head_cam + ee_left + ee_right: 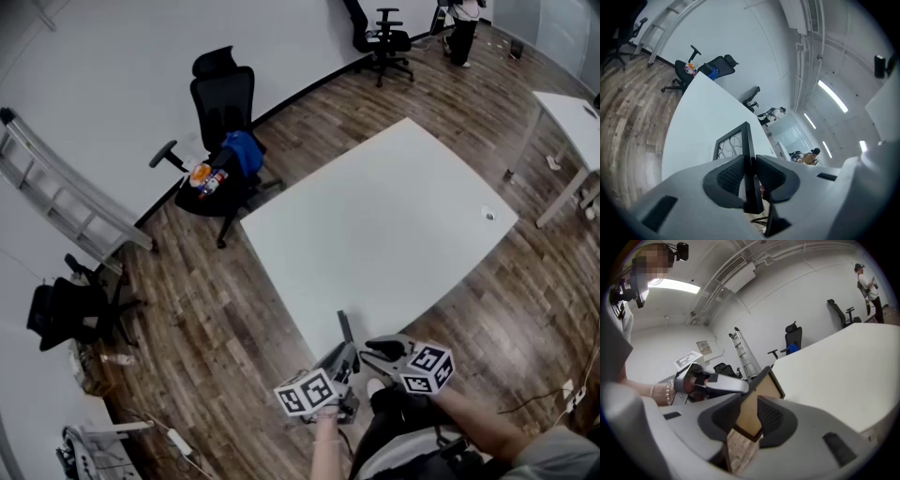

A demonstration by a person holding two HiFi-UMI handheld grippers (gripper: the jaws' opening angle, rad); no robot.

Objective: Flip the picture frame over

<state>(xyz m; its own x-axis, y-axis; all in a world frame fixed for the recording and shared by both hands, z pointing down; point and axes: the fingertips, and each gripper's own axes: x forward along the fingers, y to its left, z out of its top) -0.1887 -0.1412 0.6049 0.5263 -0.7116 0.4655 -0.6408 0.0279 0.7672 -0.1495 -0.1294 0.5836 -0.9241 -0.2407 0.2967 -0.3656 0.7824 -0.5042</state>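
The picture frame [345, 334] is a thin black frame standing on edge just off the near corner of the white table [394, 216]. My left gripper [343, 364] comes at it from below and left. In the left gripper view the frame [733, 143] runs edge-on between the ribbed pads [731, 174], which press on both its faces, so my left gripper [751, 174] is shut on it. In the right gripper view the frame's brown back [761, 397] and lower corner sit between the jaws of my right gripper [749, 417]. Whether those pads press on it is unclear.
A black office chair [225, 122] with a blue cloth and some bottles stands beyond the table's far left corner. A ladder [66, 197] leans on the left wall. A second white table [572, 112] is at the right, and a person [461, 28] stands far back.
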